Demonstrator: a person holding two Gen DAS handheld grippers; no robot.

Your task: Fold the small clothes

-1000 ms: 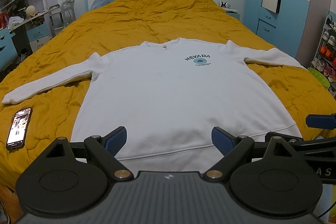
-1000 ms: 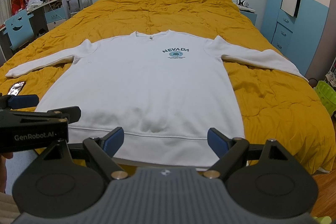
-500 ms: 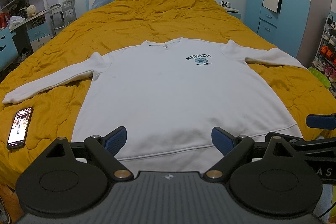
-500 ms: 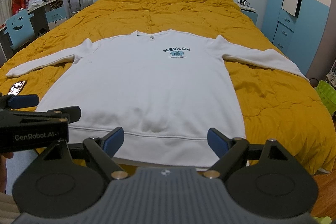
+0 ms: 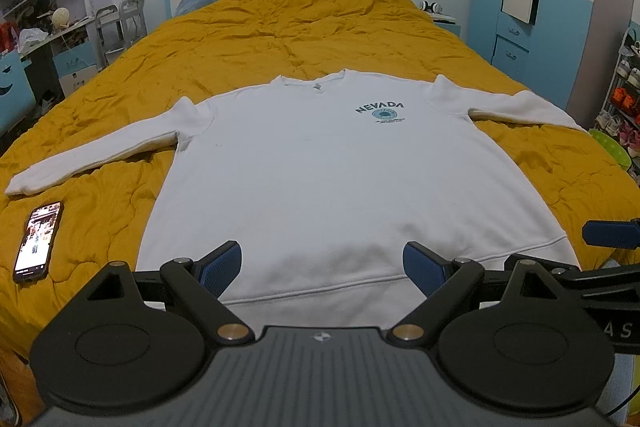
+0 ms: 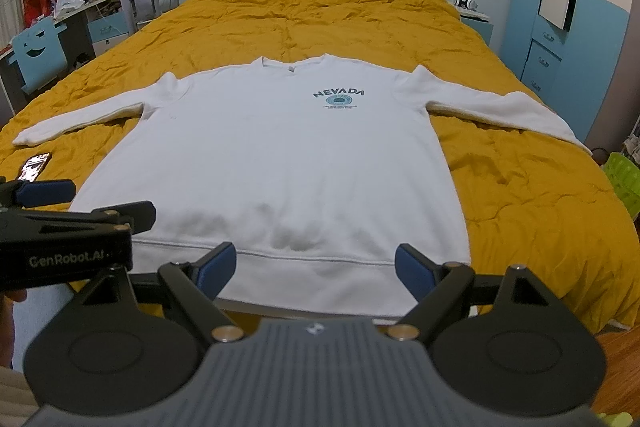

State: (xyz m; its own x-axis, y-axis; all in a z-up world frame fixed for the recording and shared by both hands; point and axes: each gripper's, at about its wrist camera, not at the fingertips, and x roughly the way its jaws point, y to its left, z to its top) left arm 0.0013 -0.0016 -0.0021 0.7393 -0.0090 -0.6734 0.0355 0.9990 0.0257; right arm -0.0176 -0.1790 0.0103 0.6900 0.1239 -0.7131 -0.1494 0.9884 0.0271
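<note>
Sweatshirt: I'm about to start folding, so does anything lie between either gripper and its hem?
Nothing visible does. The white sweatshirt lies flat before the open left gripper and right gripper; the phone lies beside it.

Soft, even indoor light is filling both views, leaving the white long-sleeved sweatshirt (image 5: 340,179) bright and slightly bluish, with faint grey shadows pooling near its hem at the lower centre of the right wrist view. Fisheye distortion is bending the blue wardrobe (image 6: 560,27) and the shelves at the frame edges, and the corners are darkening to black. Focus is staying sharp, with no glare showing.
</note>
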